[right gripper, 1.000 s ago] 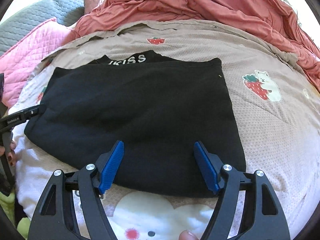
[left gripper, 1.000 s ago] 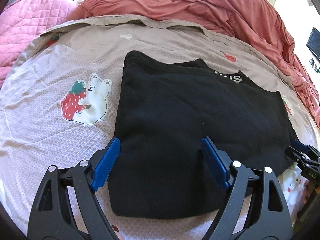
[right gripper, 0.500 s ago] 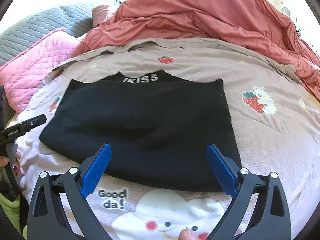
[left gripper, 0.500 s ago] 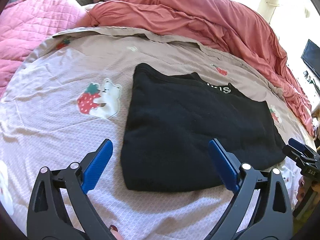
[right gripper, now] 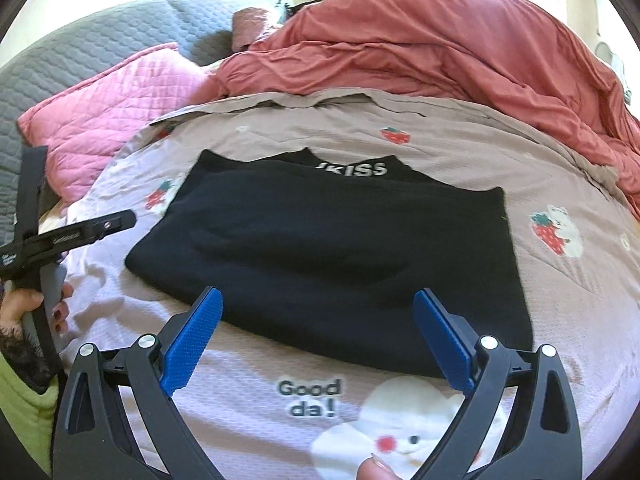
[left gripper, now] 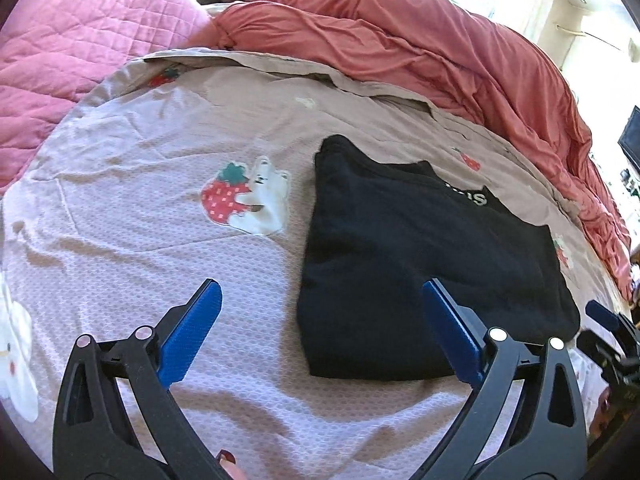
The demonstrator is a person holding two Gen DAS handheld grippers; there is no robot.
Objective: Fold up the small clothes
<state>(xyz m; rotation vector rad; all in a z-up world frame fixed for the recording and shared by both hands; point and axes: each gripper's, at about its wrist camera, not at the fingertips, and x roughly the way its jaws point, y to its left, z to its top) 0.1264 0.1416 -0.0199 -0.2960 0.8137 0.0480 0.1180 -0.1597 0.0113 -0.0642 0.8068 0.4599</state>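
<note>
A black garment lies folded flat into a rectangle on the printed bed sheet, with white letters at its collar. My left gripper hovers open just short of the garment's near left corner, nothing between its blue pads. In the right wrist view the same garment lies ahead of my right gripper, which is also open and empty, near the garment's front edge. The left gripper shows at the left there, held by a hand. The right gripper shows at the left wrist view's right edge.
A rumpled red duvet is piled along the back and right of the bed. A pink quilted pillow and a grey quilt lie at the back left. Bare sheet with a strawberry-bear print spreads left of the garment.
Both grippers have opened wider and drawn back and up from the garment. Their pads were over the black fabric before; now they stand at or short of its near edge.
</note>
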